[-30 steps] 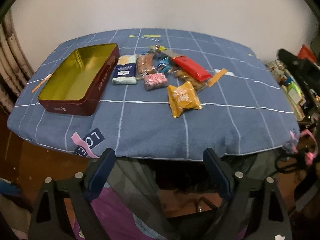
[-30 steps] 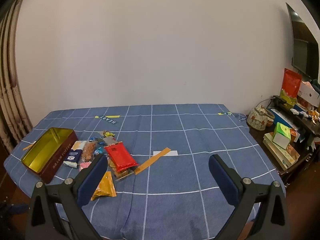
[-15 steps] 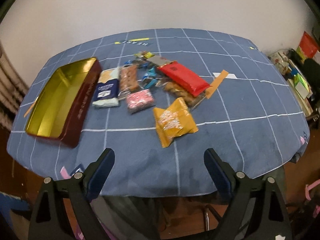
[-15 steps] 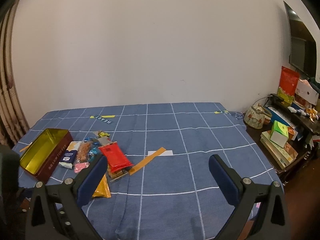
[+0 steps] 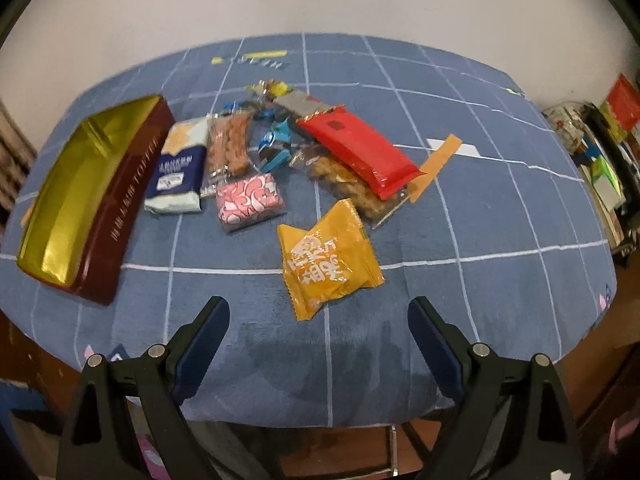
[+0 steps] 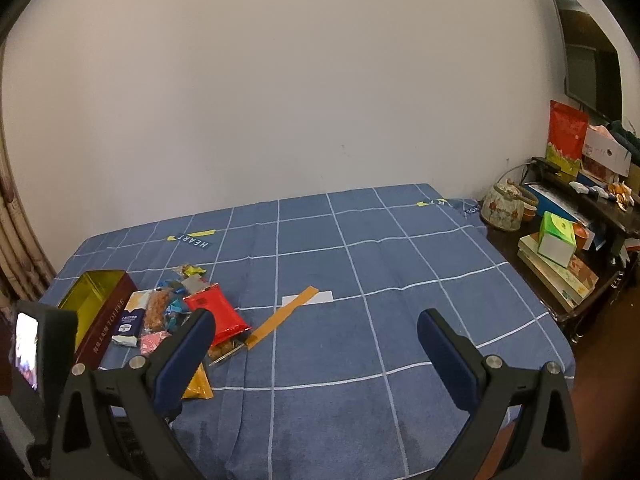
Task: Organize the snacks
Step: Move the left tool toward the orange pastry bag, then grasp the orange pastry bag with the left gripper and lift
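Observation:
An open dark red tin (image 5: 80, 192) with a gold inside lies at the left of the blue checked tablecloth (image 5: 480, 220). Right of it lie a blue-and-white packet (image 5: 178, 172), a clear bag of brown sticks (image 5: 230, 148), a pink packet (image 5: 250, 200), small blue sweets (image 5: 276, 148), a red packet (image 5: 356, 152) over a clear bag of brown snacks (image 5: 348, 192), and a yellow packet (image 5: 328, 256). My left gripper (image 5: 318, 312) hangs open just short of the yellow packet, holding nothing. My right gripper (image 6: 316, 320) stands open and holds nothing over bare cloth, right of the red packet (image 6: 218, 312) and the tin (image 6: 100, 308).
An orange tape strip (image 6: 280, 318) and a white label lie mid-table. A dark side table at the right carries books, a green box (image 6: 556, 236) and a teapot (image 6: 504, 208). A screen (image 6: 588, 64) hangs on the right wall. Curtains hang at the left. The left gripper's body (image 6: 40, 352) shows at the left edge.
My left gripper has moved forward over the table's near edge, so the snacks and the yellow packet are closer. The left gripper's body has come into the right wrist view.

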Action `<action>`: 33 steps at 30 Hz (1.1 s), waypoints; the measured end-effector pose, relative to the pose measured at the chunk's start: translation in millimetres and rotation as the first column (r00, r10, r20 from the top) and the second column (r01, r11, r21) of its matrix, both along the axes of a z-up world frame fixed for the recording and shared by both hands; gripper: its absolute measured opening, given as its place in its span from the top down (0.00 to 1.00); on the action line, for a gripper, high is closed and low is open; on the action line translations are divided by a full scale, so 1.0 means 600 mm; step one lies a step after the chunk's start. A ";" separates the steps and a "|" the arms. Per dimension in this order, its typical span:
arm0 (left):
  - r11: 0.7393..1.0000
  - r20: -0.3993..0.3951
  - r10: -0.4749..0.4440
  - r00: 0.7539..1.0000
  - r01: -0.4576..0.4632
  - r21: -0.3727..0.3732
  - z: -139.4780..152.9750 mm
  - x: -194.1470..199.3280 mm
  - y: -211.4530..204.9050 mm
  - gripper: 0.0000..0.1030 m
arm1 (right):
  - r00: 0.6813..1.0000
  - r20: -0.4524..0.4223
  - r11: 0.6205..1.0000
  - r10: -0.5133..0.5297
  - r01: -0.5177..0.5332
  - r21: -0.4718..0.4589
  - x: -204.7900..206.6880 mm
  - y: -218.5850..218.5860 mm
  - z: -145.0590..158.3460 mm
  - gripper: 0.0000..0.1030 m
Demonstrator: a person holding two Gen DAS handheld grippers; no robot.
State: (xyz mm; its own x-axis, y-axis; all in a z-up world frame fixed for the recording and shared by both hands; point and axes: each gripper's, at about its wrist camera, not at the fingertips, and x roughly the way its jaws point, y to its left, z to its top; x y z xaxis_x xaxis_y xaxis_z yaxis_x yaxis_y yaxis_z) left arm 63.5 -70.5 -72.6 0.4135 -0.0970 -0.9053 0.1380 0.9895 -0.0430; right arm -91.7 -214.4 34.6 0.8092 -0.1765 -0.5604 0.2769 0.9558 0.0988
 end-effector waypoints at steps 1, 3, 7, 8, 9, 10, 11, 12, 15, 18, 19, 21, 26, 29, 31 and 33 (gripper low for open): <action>1.000 -0.007 0.012 1.000 -0.012 -0.002 -0.003 0.005 0.001 0.14 | 1.000 -0.001 1.000 0.000 0.000 0.004 0.001 -0.001 0.000 0.00; 1.000 -0.015 0.027 1.000 -0.027 -0.004 -0.009 0.011 0.004 0.14 | 1.000 -0.002 1.000 -0.002 0.002 0.012 0.001 -0.006 -0.002 0.00; 0.999 -0.031 0.041 0.999 -0.041 0.001 -0.018 0.024 0.003 0.14 | 1.000 -0.015 1.000 -0.006 0.006 0.030 0.005 -0.013 -0.007 0.00; 0.999 -0.032 0.043 0.999 -0.043 0.001 -0.020 0.026 0.002 0.14 | 1.000 -0.021 0.999 -0.007 0.007 0.037 0.006 -0.015 -0.009 0.00; 0.999 -0.033 0.045 0.998 -0.045 0.004 -0.022 0.029 0.001 0.14 | 1.000 -0.023 0.999 -0.007 0.007 0.042 0.006 -0.017 -0.010 0.00; 0.999 -0.034 0.046 0.998 -0.045 0.007 -0.023 0.033 0.000 0.14 | 1.000 -0.026 0.999 -0.007 0.008 0.049 0.006 -0.018 -0.011 0.00; 0.999 -0.034 0.045 0.998 -0.045 0.006 -0.024 0.035 -0.001 0.14 | 1.000 -0.026 0.999 -0.007 0.009 0.051 0.007 -0.019 -0.012 0.00; 0.999 -0.033 0.044 0.998 -0.043 0.003 -0.024 0.038 -0.003 0.14 | 1.000 -0.027 0.999 -0.007 0.008 0.053 0.007 -0.020 -0.012 0.00; 0.999 -0.039 0.044 0.998 -0.044 0.007 -0.027 0.044 -0.007 0.14 | 0.999 -0.032 0.998 -0.006 0.008 0.057 0.008 -0.022 -0.014 0.00; 0.999 -0.049 0.052 0.997 -0.052 0.004 -0.031 0.051 -0.008 0.14 | 0.999 -0.037 0.998 -0.006 0.009 0.069 0.009 -0.026 -0.016 0.00; 0.999 -0.054 0.054 0.997 -0.054 0.005 -0.033 0.054 -0.008 0.14 | 0.999 -0.039 0.997 -0.008 0.011 0.074 0.010 -0.028 -0.016 0.00; 0.998 -0.059 0.057 0.997 -0.057 0.008 -0.037 0.057 -0.009 0.14 | 0.999 -0.040 0.997 -0.010 0.013 0.079 0.010 -0.030 -0.018 0.00; 0.999 -0.062 0.051 0.997 -0.051 0.013 -0.040 0.064 -0.012 0.16 | 0.998 -0.054 0.995 -0.012 0.018 0.099 0.015 -0.036 -0.023 0.00; 0.999 -0.068 0.047 0.997 -0.047 0.010 -0.041 0.065 -0.015 0.16 | 0.998 -0.061 0.994 -0.012 0.019 0.106 0.018 -0.038 -0.025 0.00; 0.999 -0.070 0.048 0.996 -0.047 0.015 -0.042 0.066 -0.016 0.16 | 0.998 -0.064 0.994 -0.013 0.020 0.111 0.017 -0.040 -0.026 0.00; 0.999 -0.074 0.046 0.996 -0.045 0.016 -0.044 0.068 -0.016 0.16 | 0.998 -0.066 0.993 -0.013 0.021 0.116 0.018 -0.041 -0.027 0.00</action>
